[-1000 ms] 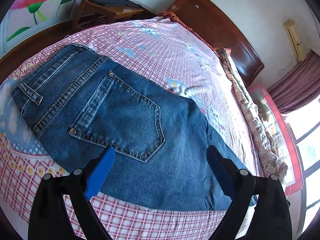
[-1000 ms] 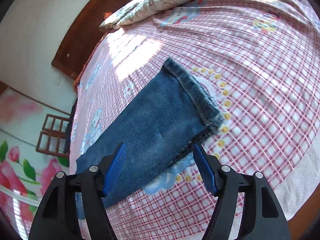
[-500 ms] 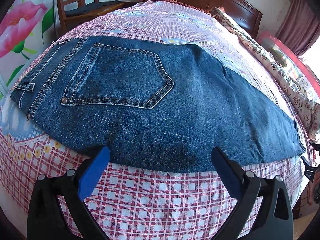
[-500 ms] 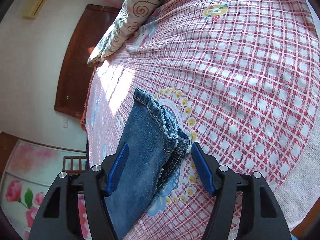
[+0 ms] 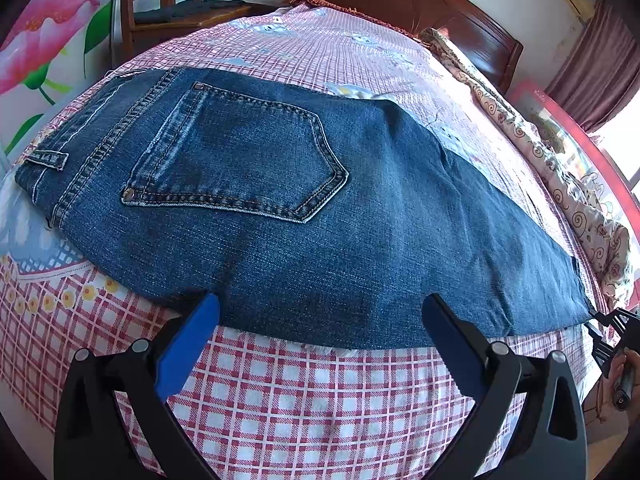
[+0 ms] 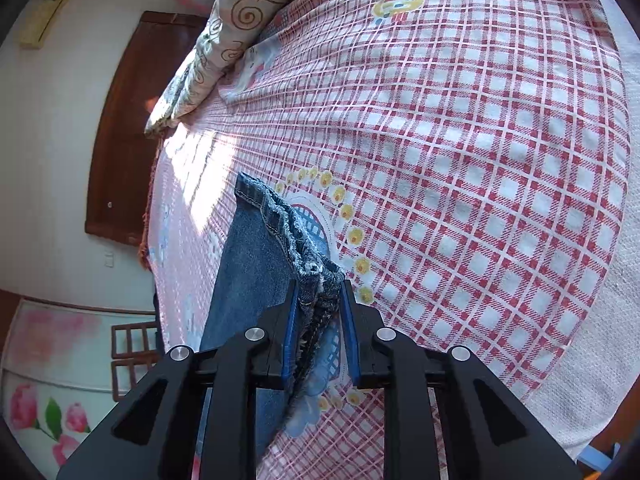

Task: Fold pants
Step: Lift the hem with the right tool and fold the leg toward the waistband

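**Entry: hem grasp, jeans folded lengthwise on bed**

Item: jeans point(image 5: 304, 216), flat on the checked bedspread point(image 5: 320, 408), pocket up. Right gripper point(image 6: 318, 312): jaws have just been closing, now pinching the stacked hems point(image 6: 320, 280). Left gripper point(image 5: 320, 320): jaws fully spread, empty, at the seat edge. Catch both hem layers before you lift; you carry them toward the waistband point(image 5: 60, 160).
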`<state>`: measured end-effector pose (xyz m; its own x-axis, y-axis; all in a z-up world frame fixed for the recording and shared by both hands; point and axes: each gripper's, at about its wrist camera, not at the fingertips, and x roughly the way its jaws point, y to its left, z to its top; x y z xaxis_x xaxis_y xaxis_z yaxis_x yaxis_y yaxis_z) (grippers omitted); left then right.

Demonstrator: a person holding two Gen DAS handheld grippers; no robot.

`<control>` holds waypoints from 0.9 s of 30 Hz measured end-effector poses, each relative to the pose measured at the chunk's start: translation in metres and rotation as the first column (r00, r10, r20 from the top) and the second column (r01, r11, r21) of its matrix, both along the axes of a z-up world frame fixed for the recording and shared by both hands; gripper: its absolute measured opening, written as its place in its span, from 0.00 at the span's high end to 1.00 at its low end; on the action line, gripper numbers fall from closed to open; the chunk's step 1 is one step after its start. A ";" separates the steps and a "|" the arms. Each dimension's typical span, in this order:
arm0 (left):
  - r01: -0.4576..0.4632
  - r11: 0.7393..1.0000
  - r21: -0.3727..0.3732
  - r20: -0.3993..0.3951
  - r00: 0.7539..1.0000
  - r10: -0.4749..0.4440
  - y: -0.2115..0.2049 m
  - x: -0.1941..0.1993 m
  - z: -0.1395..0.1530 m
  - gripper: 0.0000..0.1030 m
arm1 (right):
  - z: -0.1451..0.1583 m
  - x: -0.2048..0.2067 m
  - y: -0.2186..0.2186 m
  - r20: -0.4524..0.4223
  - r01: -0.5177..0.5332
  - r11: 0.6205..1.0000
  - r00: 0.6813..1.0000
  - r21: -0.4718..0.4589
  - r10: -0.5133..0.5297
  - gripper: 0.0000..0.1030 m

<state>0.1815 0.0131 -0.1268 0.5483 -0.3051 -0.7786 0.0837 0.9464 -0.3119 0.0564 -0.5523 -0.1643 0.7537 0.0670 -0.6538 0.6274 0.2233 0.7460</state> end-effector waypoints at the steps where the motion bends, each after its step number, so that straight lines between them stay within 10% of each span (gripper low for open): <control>1: 0.002 1.000 -0.008 -0.002 1.000 -0.002 0.001 0.000 0.000 0.02 | 0.006 0.000 0.001 0.021 0.008 1.000 1.000 0.001 -0.008 0.82; 18: 0.001 0.995 -0.102 0.005 1.000 0.000 0.018 -0.005 0.000 0.02 | 0.153 0.093 0.115 0.285 -0.284 0.929 0.894 -0.235 0.346 0.82; 27: 0.002 0.990 -0.143 0.009 1.000 -0.001 0.028 -0.007 -0.002 0.02 | 0.133 0.153 0.245 0.231 -0.523 0.810 0.781 -0.267 0.580 0.82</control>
<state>0.1744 0.0408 -0.1283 0.5544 -0.4138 -0.7220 0.0882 0.8920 -0.4434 0.2092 -0.3069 -0.0312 0.7773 0.4344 -0.4552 0.1179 0.6101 0.7835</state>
